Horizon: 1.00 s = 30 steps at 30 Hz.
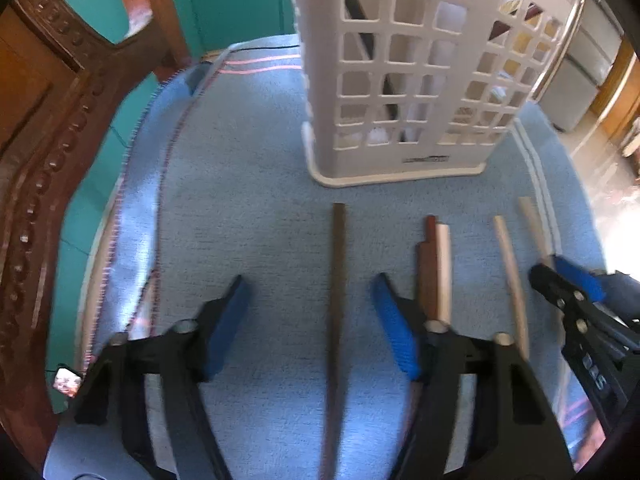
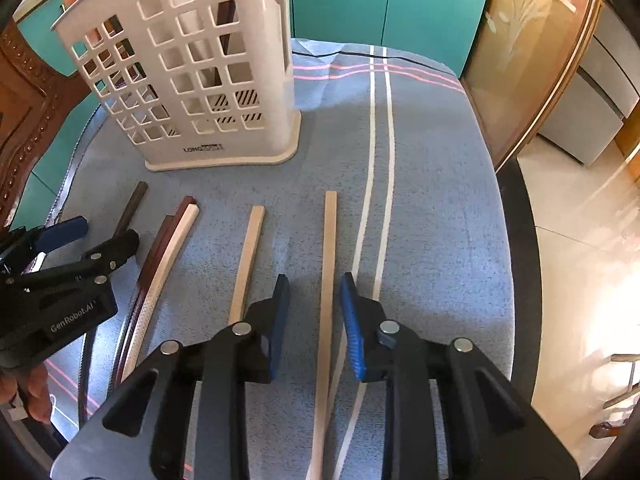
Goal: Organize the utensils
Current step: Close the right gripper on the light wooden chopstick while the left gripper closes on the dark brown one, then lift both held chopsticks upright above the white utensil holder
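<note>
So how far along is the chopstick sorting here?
Early. A few dark sticks stand in the holder. Nothing is gripped: the left gripper straddles the dark chopstick, the right gripper a tan one, both open. Five remain on the cloth.

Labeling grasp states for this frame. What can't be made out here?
- Near ends of the dark chopstick and tan chopstick: cut off by the bottom edge in both wrist views.
- Holder contents: only dark slivers show through the grid; left view is blurred.
- Reddish pair, lower part: hidden behind the left gripper in the right view.
</note>
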Tool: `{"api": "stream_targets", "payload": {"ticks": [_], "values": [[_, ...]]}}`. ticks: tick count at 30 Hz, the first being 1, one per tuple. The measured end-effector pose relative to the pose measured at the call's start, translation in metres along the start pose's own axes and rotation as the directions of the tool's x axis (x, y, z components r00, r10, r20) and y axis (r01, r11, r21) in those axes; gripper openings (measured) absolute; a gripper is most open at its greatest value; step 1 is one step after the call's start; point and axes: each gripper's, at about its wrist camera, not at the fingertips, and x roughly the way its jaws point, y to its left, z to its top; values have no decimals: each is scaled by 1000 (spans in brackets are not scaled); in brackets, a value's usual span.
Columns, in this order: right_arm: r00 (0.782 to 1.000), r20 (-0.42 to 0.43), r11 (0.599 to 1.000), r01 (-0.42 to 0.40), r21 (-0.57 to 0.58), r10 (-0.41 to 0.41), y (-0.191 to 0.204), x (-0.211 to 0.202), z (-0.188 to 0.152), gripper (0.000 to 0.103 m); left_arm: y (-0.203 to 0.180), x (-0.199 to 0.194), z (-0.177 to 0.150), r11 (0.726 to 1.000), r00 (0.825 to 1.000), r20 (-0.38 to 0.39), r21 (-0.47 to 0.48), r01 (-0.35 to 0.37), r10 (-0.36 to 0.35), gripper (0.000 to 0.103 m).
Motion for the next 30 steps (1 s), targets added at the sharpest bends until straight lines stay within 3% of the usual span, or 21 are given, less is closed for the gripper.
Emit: {"api": "stream_targets", "payload": {"ticks": [1,2,5,11,17,21,26,30], "values": [[1000,3,1000,-5,3,5,1,-2,-1,6,0,-1,0,1000,1000,8,-1,-7,7,37],[1000,3,1000,-18,10,18,5,-3,-3,6,1,-2,1,1000,1000,13,-7,-7,7,25],[999,12,998,-46,37,46,1,-4,-3,6,3,-3,1,1000,1000,22,-17,-8,9,7],[995,77,995,-75,64,70,-7,-27,0,6,23,-21,-8,999,998,55,-39,19,-17,7],[979,161,990,-136,46,127,-14,-65,-2,6,27,-76,-16,999,983,179,-15,43,-40,7],[952,236,975,-215,63,195,-26,-100,-10,6,29,-136,-25,994,949,298,22,103,-105,7],[902,346,947,-307,95,258,-43,-149,-13,6,42,-195,-21,987,896,416,31,159,-157,7],[846,444,927,-367,83,295,-47,-193,-4,6,40,-243,1,980,834,517,56,190,-191,7]]}}
